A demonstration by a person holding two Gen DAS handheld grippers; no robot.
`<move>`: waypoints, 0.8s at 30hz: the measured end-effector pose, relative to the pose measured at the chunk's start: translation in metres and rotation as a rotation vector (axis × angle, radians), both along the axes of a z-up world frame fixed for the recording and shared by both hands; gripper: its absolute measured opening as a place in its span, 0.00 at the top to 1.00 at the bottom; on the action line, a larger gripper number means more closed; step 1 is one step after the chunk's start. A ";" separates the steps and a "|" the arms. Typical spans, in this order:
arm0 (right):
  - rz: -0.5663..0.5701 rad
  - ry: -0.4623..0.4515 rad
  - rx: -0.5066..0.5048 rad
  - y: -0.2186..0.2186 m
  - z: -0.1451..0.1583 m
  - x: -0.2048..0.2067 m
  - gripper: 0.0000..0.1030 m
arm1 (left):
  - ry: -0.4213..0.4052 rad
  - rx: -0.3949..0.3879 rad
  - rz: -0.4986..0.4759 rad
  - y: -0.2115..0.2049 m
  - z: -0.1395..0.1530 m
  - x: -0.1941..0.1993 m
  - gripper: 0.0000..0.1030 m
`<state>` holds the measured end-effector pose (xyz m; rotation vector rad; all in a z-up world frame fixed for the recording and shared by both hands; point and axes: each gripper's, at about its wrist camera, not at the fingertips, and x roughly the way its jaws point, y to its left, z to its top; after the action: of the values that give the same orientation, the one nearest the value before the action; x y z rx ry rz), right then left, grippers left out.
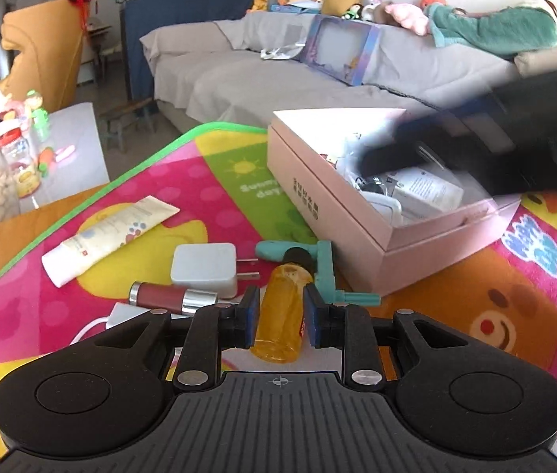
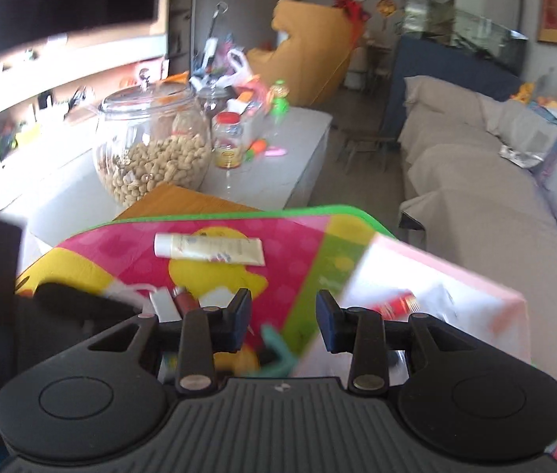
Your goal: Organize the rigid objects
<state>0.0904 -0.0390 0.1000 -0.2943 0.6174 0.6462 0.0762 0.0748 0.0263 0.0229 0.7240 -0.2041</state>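
The left claw (image 1: pixel 278 315) straddles the small amber plastic bottle (image 1: pixel 281 311), its long axis running along the spread pads, which look just short of pinching it.

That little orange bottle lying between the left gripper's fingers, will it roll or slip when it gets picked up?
The orange bottle looks round-bodied and lies on its side on the play mat, so a nudge would probably roll it sideways. Its smooth, glossy plastic may slip in the left gripper, whose fingers flank it without clearly touching. It appears small and likely light.
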 end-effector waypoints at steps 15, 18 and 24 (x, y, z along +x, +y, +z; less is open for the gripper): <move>0.057 0.016 -0.087 0.002 -0.076 -0.030 0.66 | 0.038 -0.011 0.146 0.043 0.010 -0.070 0.83; 0.069 -0.003 -0.107 0.011 -0.082 -0.030 0.76 | 0.039 -0.028 0.166 0.047 0.009 -0.075 0.83; 0.101 0.047 -0.116 0.001 -0.080 -0.040 0.96 | -0.024 -0.080 0.117 0.046 0.019 -0.073 0.82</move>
<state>0.0505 -0.0381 0.0197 -0.4218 0.6900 0.7175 0.0029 0.1204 0.0454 -0.0927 0.6903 -0.1208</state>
